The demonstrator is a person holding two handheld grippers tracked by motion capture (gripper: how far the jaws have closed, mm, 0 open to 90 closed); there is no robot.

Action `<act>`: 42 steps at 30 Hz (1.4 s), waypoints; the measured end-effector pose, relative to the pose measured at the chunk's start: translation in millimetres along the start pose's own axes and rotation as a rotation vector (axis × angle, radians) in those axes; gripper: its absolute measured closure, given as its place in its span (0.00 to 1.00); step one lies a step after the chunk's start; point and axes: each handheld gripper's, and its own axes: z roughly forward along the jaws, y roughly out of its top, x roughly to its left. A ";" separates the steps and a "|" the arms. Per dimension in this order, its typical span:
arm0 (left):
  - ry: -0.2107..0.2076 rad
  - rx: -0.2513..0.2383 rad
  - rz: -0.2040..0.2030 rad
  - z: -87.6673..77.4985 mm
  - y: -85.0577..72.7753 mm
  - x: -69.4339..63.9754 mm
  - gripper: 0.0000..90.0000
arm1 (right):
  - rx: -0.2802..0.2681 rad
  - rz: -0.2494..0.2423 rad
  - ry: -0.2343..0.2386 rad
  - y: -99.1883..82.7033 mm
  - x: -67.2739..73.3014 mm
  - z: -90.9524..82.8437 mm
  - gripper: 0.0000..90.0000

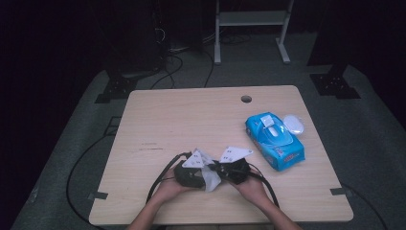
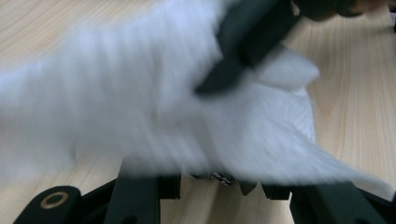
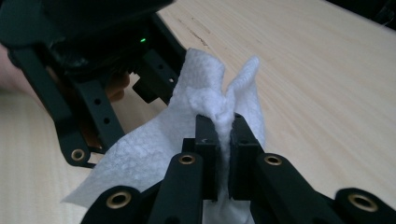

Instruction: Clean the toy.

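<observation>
A white wipe [image 1: 212, 180] hangs between my two grippers near the table's front edge. In the right gripper view my right gripper [image 3: 224, 133] is shut on a bunched fold of the wipe [image 3: 154, 140], pinched between its pads. The left gripper [image 3: 149, 86] sits close at the upper left, touching the wipe's far edge. In the left gripper view the blurred wipe [image 2: 140, 93] drapes over and hides the tips of my left gripper [image 2: 219, 179], and the right gripper's jaws reach in from the top. From above, the left gripper [image 1: 189, 172] and right gripper [image 1: 234, 170] face each other.
A blue pack of wet wipes [image 1: 275, 140] lies at the right of the wooden table [image 1: 191, 115], with a white round lid [image 1: 293, 124] beside it. A cable hole [image 1: 246, 99] is near the far edge. Cables trail from both grippers.
</observation>
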 end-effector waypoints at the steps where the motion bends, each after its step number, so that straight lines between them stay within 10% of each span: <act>1: 0.002 0.001 0.004 0.1 0.2 -0.3 0.64 | 0.005 -0.011 -0.002 0.2 0.5 -0.7 0.94; 8: 0.002 -0.006 -0.001 1.1 0.0 0.0 0.64 | 0.002 0.076 -0.075 -13.3 -27.3 -19.5 0.94; 16: 0.001 0.005 0.006 -0.9 -0.3 1.3 0.64 | 0.018 0.016 -0.108 -15.0 -26.7 -26.0 0.94; 22: 0.000 0.002 0.007 -0.7 -0.8 1.7 0.64 | 0.004 0.141 -0.103 -28.5 -51.5 -44.8 0.92; 31: 0.000 0.006 0.006 -0.8 -0.9 2.1 0.64 | 0.013 0.035 -0.146 -20.0 -45.0 -58.9 0.65; 39: 0.003 0.010 0.006 0.4 -0.8 1.7 0.63 | 0.008 -0.006 -0.107 -20.1 -36.2 -53.3 0.70; 42: 0.004 0.009 0.002 0.7 -0.8 1.4 0.64 | 0.027 -0.009 -0.092 -20.6 -34.2 -43.0 0.87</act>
